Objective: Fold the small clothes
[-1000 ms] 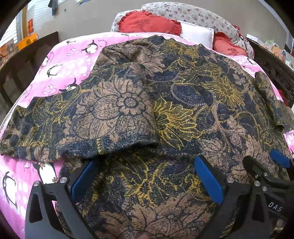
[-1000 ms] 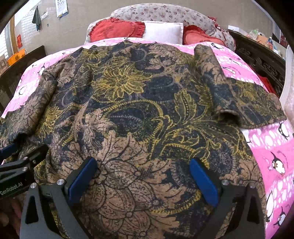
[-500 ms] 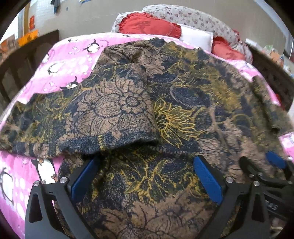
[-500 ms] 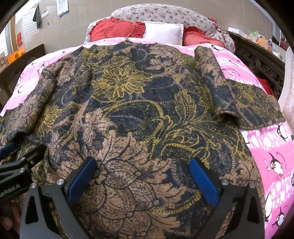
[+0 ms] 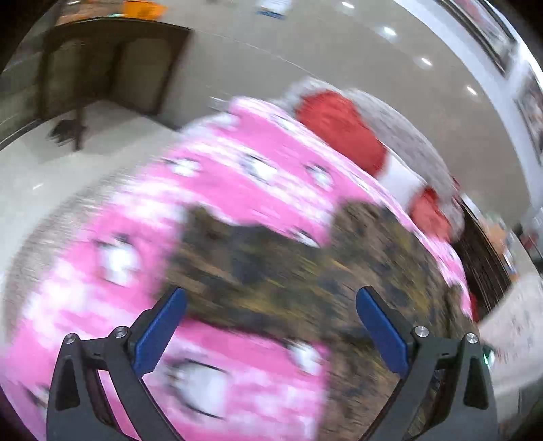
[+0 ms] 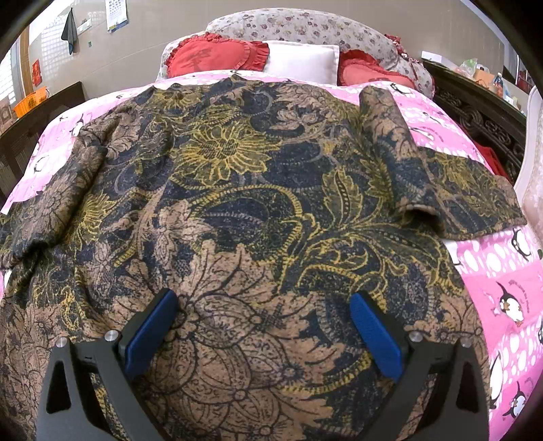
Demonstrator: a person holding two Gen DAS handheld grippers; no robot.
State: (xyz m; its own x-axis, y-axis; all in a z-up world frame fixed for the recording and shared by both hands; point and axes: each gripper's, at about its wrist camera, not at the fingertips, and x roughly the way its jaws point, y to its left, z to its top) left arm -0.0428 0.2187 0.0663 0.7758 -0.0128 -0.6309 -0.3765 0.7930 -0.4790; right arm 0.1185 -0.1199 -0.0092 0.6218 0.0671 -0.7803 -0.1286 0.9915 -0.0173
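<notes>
A brown, navy and yellow floral shirt (image 6: 244, 210) lies spread flat on the pink penguin bedspread (image 6: 502, 291). Its right sleeve (image 6: 475, 203) lies out over the pink cover. My right gripper (image 6: 263, 325) is open and empty, low over the shirt's near hem. In the blurred left wrist view the shirt (image 5: 288, 271) shows with its left sleeve end (image 5: 217, 230) over the bedspread (image 5: 118, 264). My left gripper (image 5: 271, 325) is open and empty, above the shirt's left side.
Red heart cushions (image 6: 217, 56), a white pillow (image 6: 300, 62) and a floral headboard (image 6: 305, 27) stand at the far end. A dark carved bed frame (image 6: 482, 115) runs along the right. Floor (image 5: 68, 169) and a dark wooden chair (image 5: 112, 64) lie to the left.
My left gripper has swung fast to the left and now looks over the shirt's left sleeve and the bed's left edge; its view is blurred. It has left the right wrist view. The right gripper has barely moved.
</notes>
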